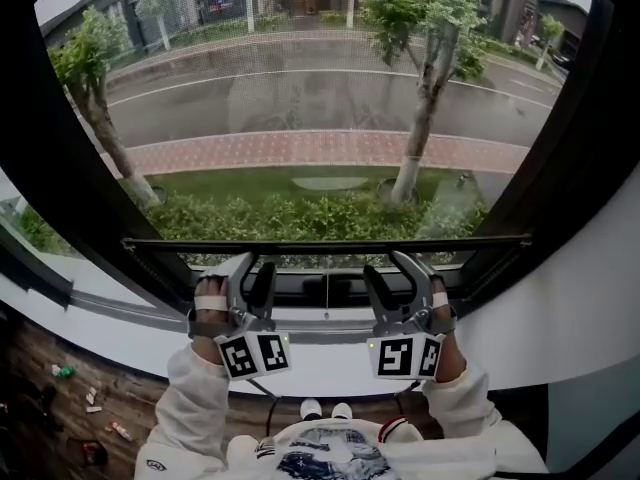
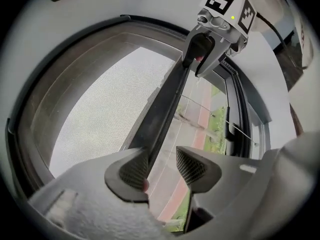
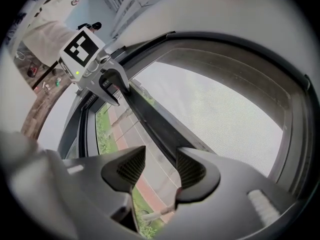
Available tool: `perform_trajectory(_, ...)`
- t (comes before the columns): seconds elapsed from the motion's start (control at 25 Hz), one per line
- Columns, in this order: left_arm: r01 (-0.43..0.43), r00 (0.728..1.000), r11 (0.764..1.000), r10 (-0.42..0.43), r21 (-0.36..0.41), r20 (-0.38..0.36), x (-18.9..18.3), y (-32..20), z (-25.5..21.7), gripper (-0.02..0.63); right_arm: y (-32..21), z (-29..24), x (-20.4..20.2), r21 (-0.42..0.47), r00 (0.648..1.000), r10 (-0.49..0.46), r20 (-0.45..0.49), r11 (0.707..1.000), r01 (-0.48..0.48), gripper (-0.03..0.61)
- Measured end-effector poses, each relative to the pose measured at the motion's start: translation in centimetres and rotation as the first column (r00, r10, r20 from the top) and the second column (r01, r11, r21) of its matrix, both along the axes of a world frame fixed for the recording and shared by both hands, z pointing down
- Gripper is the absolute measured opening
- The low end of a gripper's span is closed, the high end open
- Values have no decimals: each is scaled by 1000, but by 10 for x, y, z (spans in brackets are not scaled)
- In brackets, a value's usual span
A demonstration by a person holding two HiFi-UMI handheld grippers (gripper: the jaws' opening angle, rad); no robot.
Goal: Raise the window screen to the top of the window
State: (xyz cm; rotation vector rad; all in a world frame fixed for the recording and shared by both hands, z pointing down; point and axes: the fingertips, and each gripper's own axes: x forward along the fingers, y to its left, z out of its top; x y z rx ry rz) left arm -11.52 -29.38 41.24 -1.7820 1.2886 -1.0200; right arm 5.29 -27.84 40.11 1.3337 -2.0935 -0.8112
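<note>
Grey fine-mesh screen [image 2: 100,109], black bottom bar [image 2: 165,101], seemingly white sill [image 1: 330,366].

Two grippers [image 1: 250,265] [image 1: 393,266], one window screen [image 1: 320,88], one person [image 1: 330,456]

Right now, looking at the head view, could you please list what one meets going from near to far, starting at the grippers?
Left gripper and right gripper side by side → window screen's bottom bar → hedge → grass strip → red brick pavement → road.
</note>
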Motion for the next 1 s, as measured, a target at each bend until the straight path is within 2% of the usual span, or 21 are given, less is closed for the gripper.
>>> perform_trajectory(0.44,-18,1000,995,18,95,-4,1,-5,-52,176,-4,-51,0,106,1000,7,22,994,-9,193)
perform_trajectory(0.76,-38,999,993,38,114,2,3,-3,-67,175,-3,-65,2,134,1000,14,15,991,-16,184)
perform_trajectory(1.0,-45,999,987,47,157,-10,2,-4,-86,175,-5,-85,-1,180,1000,17,17,983,-19,184)
